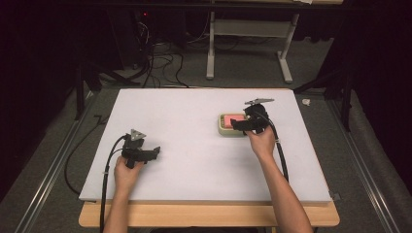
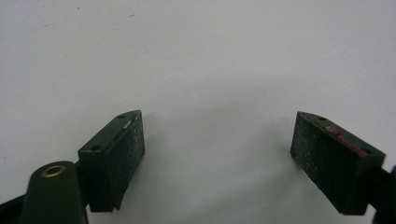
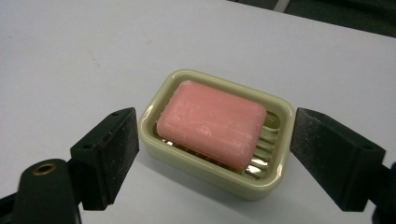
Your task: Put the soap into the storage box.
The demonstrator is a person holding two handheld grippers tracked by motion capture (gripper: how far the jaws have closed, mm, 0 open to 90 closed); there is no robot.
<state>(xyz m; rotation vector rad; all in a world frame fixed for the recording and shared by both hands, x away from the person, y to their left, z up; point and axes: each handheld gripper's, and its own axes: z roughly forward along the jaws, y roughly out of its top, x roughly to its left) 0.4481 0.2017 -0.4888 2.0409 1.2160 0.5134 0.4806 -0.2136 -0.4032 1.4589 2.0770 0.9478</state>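
A pink bar of soap (image 3: 211, 122) lies in a pale green soap dish (image 3: 215, 175) on the white table. In the high view the soap (image 1: 232, 118) and dish (image 1: 224, 129) sit right of the table's middle. My right gripper (image 3: 215, 151) is open, its two black jaws standing one at each end of the dish, not touching it. From above, the right gripper (image 1: 241, 124) hovers over the dish's right part. My left gripper (image 1: 154, 151) rests near the front left of the table, open, with bare tabletop between its pads (image 2: 126, 149).
The white table top (image 1: 194, 160) lies on a wooden board whose front edge shows. Cables trail from both grippers off the front. Beyond the table stand a grey desk frame (image 1: 248, 43) and tangled floor cables (image 1: 155, 63). Metal rails run along both sides.
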